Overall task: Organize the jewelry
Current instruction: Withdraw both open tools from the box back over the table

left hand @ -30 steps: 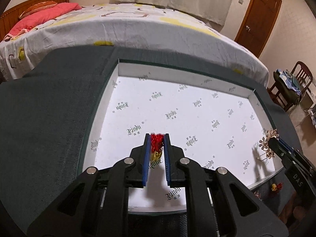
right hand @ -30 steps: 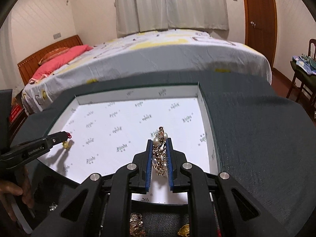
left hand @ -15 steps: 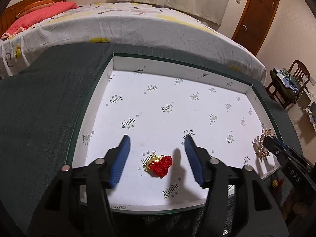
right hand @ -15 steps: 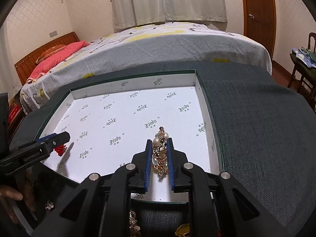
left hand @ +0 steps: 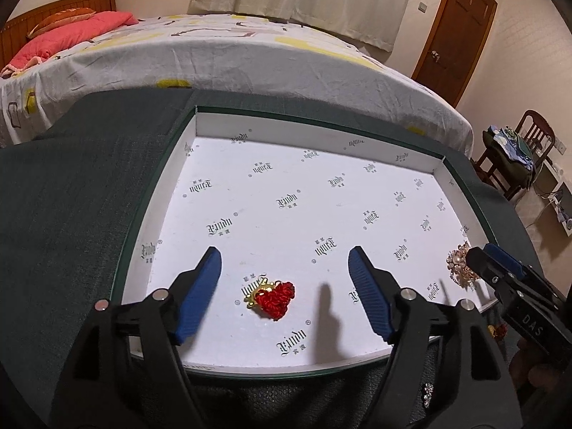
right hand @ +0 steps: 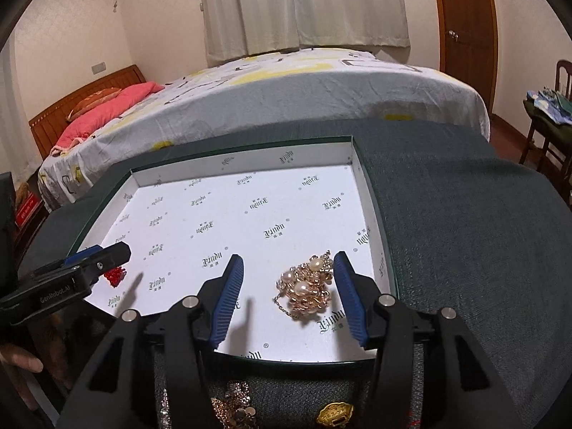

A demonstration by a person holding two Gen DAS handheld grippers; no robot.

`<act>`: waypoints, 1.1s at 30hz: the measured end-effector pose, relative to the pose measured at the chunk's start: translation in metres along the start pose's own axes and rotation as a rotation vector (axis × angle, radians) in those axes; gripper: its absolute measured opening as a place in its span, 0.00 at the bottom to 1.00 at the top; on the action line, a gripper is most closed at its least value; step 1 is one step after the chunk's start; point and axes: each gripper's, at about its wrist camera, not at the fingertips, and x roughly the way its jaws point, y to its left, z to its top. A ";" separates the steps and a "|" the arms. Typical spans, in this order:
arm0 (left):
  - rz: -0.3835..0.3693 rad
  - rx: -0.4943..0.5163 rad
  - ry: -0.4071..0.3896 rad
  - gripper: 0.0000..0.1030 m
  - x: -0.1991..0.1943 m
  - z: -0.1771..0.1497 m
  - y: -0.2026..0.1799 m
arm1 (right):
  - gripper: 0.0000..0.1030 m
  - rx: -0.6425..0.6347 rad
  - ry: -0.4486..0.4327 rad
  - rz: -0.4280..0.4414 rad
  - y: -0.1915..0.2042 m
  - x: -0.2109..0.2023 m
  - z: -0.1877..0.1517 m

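A shallow white box (left hand: pixel 321 132) (right hand: pixel 246 153) with printed lettering lies on a dark green cloth. A red knotted charm with a gold piece (left hand: pixel 273 296) lies on the box floor between my left gripper's (left hand: pixel 284 261) blue pads, which are opening and do not touch it. In the right wrist view a gold and pearl ornament (right hand: pixel 307 287) lies on the box floor between my right gripper's (right hand: pixel 287 264) opening pads, free of both. The red charm (right hand: pixel 114 275) shows small at the left there, behind the left gripper's fingers (right hand: pixel 107 255).
More jewelry lies on the cloth before the box: a gold filigree piece (right hand: pixel 232 411), a gold clasp (right hand: pixel 334 413), a sparkly piece (left hand: pixel 427 391). A bed (left hand: pixel 214 57) stands behind the table, a chair (left hand: pixel 518 153) and door (left hand: pixel 454 32) to the right.
Both grippers have opened. The left let the red charm drop onto the box floor first, then the right released the pearl ornament, which now lies flat. Neither hand has shifted much.
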 end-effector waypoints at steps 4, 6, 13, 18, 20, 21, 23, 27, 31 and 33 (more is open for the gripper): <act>0.003 0.009 -0.018 0.73 -0.004 -0.003 -0.002 | 0.50 0.009 -0.011 0.005 0.001 -0.006 -0.002; 0.027 0.022 -0.034 0.77 -0.007 -0.004 -0.004 | 0.50 0.010 -0.017 0.007 0.002 -0.010 -0.003; 0.047 0.032 -0.076 0.77 -0.020 -0.011 -0.002 | 0.51 0.013 -0.058 0.000 0.005 -0.029 -0.009; 0.060 0.024 -0.119 0.77 -0.040 -0.016 -0.003 | 0.51 0.002 -0.074 0.000 0.010 -0.045 -0.016; 0.074 0.031 -0.142 0.77 -0.052 -0.020 -0.004 | 0.51 -0.001 -0.076 0.002 0.012 -0.051 -0.019; 0.077 0.033 -0.150 0.77 -0.057 -0.023 -0.005 | 0.51 -0.001 -0.079 0.006 0.013 -0.056 -0.021; 0.083 0.031 -0.165 0.77 -0.069 -0.030 -0.006 | 0.51 -0.003 -0.081 0.009 0.015 -0.064 -0.026; 0.090 0.023 -0.184 0.77 -0.090 -0.045 -0.009 | 0.51 -0.022 -0.088 0.008 0.022 -0.082 -0.040; 0.105 0.022 -0.209 0.77 -0.111 -0.060 -0.007 | 0.51 -0.046 -0.102 0.004 0.033 -0.101 -0.062; 0.119 0.027 -0.223 0.77 -0.120 -0.069 -0.006 | 0.51 -0.061 -0.104 0.002 0.038 -0.106 -0.073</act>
